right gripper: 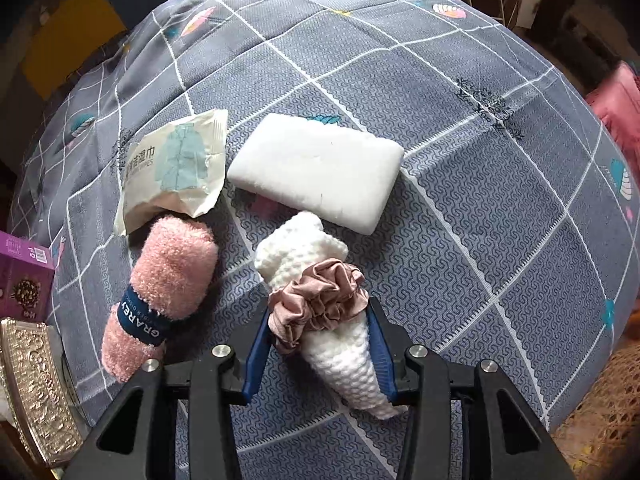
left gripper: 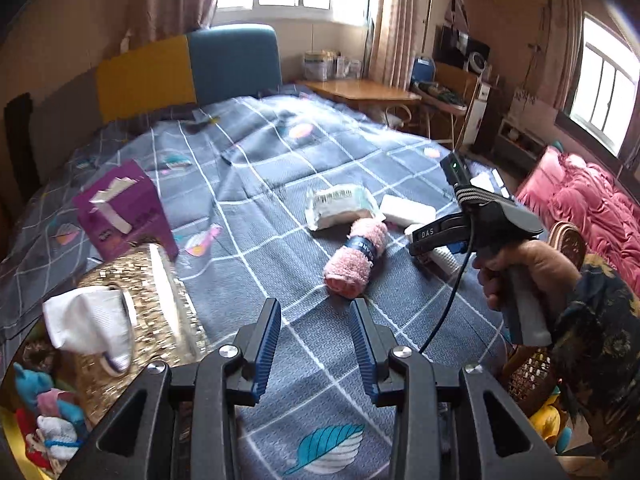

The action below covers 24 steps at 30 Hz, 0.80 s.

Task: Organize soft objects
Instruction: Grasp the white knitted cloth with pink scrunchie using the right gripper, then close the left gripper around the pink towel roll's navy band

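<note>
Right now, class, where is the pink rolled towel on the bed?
In the right wrist view the pink rolled towel lies lower left on the bedspread, just below the wet-wipes packet and left of the white crocheted roll.

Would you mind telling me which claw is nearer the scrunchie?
Right. The right claw straddles the scrunchie and the white knit roll; the left claw hangs empty, farther back over the bedspread.

black claw [left gripper: 315,344], blue ribbed pads, silver screws, dark patterned sleeve [left gripper: 600,328]
</note>
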Available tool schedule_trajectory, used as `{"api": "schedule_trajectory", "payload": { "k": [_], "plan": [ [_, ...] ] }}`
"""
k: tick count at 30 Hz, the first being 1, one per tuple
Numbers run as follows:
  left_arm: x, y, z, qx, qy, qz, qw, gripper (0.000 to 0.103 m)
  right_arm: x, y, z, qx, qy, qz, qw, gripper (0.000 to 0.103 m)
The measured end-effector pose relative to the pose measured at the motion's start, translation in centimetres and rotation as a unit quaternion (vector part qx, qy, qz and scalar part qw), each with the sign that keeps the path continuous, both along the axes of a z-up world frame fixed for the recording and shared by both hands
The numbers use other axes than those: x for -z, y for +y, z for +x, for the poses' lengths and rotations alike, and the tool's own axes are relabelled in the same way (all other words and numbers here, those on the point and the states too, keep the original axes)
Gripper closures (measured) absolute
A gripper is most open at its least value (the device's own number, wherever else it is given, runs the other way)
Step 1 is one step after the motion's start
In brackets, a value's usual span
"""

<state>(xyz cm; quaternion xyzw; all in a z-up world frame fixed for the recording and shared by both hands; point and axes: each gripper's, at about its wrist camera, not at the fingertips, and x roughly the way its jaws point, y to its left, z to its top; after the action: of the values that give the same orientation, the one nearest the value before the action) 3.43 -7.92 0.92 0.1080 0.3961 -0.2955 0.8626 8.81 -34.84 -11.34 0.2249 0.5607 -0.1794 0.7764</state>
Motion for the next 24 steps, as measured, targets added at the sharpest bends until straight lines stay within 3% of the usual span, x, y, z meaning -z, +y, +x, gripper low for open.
{"api": "schedule_trajectory", "payload": {
  "k": [5,9,11,17,24],
  "plan": [
    [3.5,-3.9,2.7,0.022,0.043,0.025,0.9985,0.068,0.5,1.1,0.6,-0.009,0.008,-0.011,1.0,0.052],
    [5.4,-6.4,4.6,0.041,0.061,0.048,0.9962,0.068,0.7,0.6,1.1,0.002,0.0,0.005,1.0,0.052],
    [5.9,-7.6,5.3,0.058,0.069,0.051,0.9946,0.063,0.6,-0.6,1.1,0.01,-0.009,0.022,1.0,0.047],
    [7.5,-11.7,6.6,0.105,0.062,0.082,0.9892,0.045,0.2,-1.7,0.6,0.026,-0.023,0.049,0.998,0.045],
    [9.9,-15.1,8.8,0.125,0.065,0.103,0.9847,0.044,0.2,-2.7,-0.1,0.043,-0.034,0.07,0.996,0.045]
  ]
}}
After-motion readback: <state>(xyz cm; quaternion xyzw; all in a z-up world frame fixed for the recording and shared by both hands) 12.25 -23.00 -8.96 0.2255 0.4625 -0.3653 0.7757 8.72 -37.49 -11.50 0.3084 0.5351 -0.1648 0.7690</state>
